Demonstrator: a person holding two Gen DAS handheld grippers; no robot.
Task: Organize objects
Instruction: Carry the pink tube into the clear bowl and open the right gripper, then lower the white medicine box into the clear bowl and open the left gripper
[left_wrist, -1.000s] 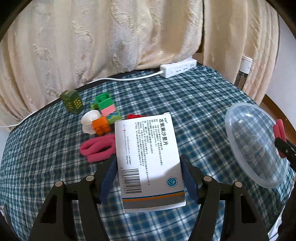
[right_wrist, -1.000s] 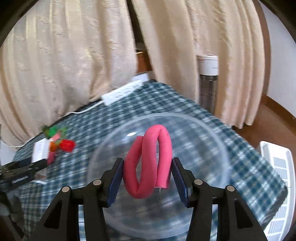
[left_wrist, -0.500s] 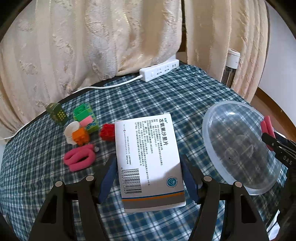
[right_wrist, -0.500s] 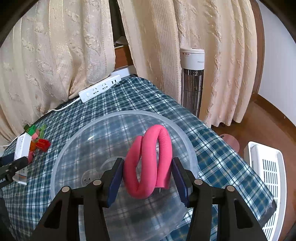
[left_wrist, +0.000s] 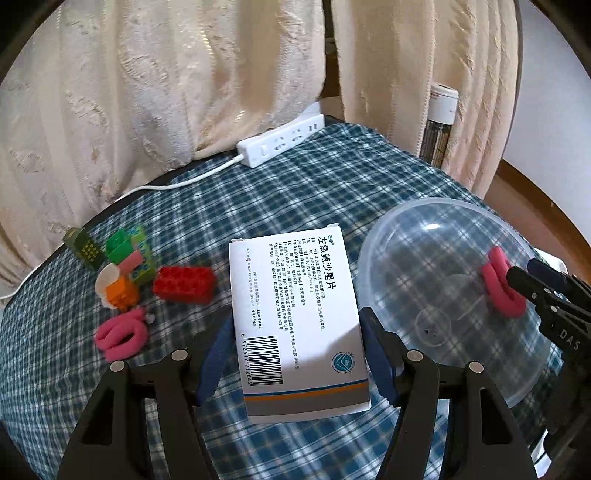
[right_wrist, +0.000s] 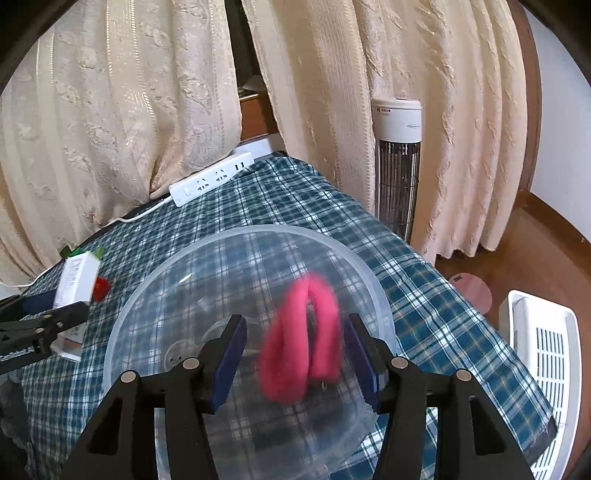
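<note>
Nearest in the right wrist view, the right gripper hangs over the clear plastic bowl with its jaws opening: the blue pads stand clear of the pink foam hair curler on both sides, and the curler shows blurred between them, so it looks to be dropping free inside the bowl. The good way to finish this step, I judge, is to keep the jaws wide and the hand quiet above the bowl's middle until the curler has settled on the bottom, then lift straight out so neither pad catches the soft loop or tips the light bowl. In the left wrist view the left gripper is closed on the white medicine box, its pads pressing the two long sides near the barcode end, the box carried above the checked tablecloth just beside the bowl's rim. It should wait until the right hand is clear, and the flat box should go in low and level so it does not knock the thin wall. Farther off on the cloth lie the things not yet gathered: a second pink curler, a red toy brick and a cluster of green, pink and orange blocks. Beyond them a white power strip rests at the table's far edge against the cream curtain.
</note>
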